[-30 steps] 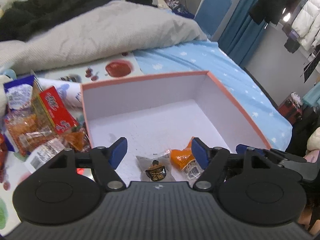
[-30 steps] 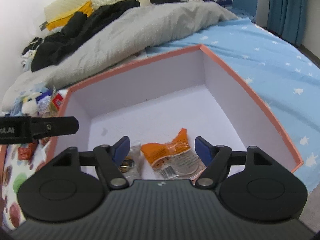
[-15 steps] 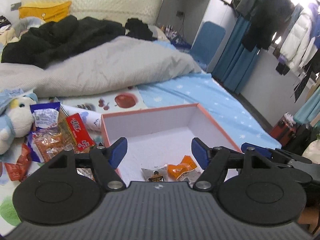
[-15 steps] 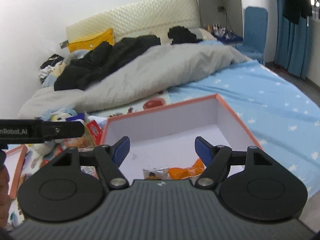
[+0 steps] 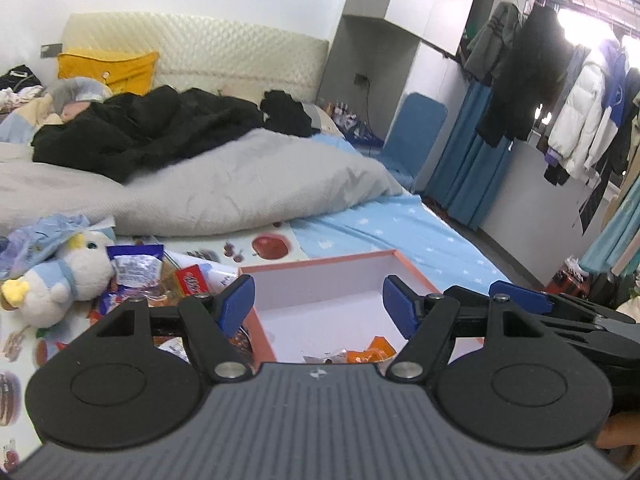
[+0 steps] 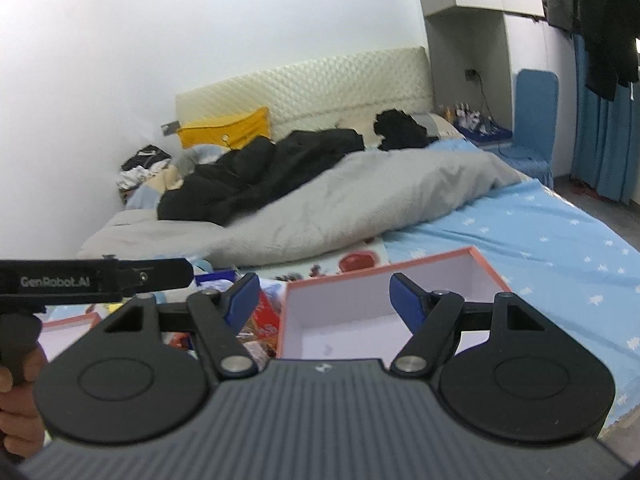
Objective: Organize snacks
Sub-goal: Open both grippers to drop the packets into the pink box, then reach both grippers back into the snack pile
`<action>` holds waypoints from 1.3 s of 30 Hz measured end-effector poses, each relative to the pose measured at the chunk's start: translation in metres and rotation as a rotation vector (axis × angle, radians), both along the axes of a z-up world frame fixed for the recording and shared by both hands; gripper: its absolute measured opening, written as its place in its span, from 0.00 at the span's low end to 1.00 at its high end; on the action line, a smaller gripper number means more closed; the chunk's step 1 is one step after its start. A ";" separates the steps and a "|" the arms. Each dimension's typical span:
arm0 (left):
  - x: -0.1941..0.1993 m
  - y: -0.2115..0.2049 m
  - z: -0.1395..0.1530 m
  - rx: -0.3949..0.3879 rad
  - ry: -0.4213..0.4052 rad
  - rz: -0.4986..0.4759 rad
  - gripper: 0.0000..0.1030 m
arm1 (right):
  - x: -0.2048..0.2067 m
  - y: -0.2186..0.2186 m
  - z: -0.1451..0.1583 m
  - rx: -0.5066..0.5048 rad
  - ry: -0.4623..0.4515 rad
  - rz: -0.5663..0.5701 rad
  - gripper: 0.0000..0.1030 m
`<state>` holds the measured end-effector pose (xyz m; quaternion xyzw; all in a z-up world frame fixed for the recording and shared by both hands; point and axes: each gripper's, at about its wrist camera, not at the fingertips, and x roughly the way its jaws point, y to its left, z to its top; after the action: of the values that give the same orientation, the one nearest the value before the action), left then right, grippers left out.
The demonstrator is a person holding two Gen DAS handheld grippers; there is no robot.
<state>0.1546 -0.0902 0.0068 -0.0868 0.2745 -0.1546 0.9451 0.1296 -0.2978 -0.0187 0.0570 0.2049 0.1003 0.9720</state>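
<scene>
On the bed, near its foot edge, the white cardboard box with the orange rim is sitting with an orange snack packet and a clear one beside it inside. More bright snack packets are lying in a pile just beside the box, by a white plush duck. Both the left gripper and right gripper are hanging above with jaws released, holding nothing. For the next packet, going down slowly onto one packet at the edge of the pile is best.
</scene>
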 end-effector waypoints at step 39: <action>-0.130 0.130 -0.054 0.008 0.078 0.203 0.73 | -0.077 0.125 -0.070 -0.032 0.100 0.062 0.71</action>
<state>0.0250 0.0400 -0.0468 -0.1164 0.3012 -0.0535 0.9449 0.0523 -0.1727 -0.0887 0.0399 0.2564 0.1243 0.9577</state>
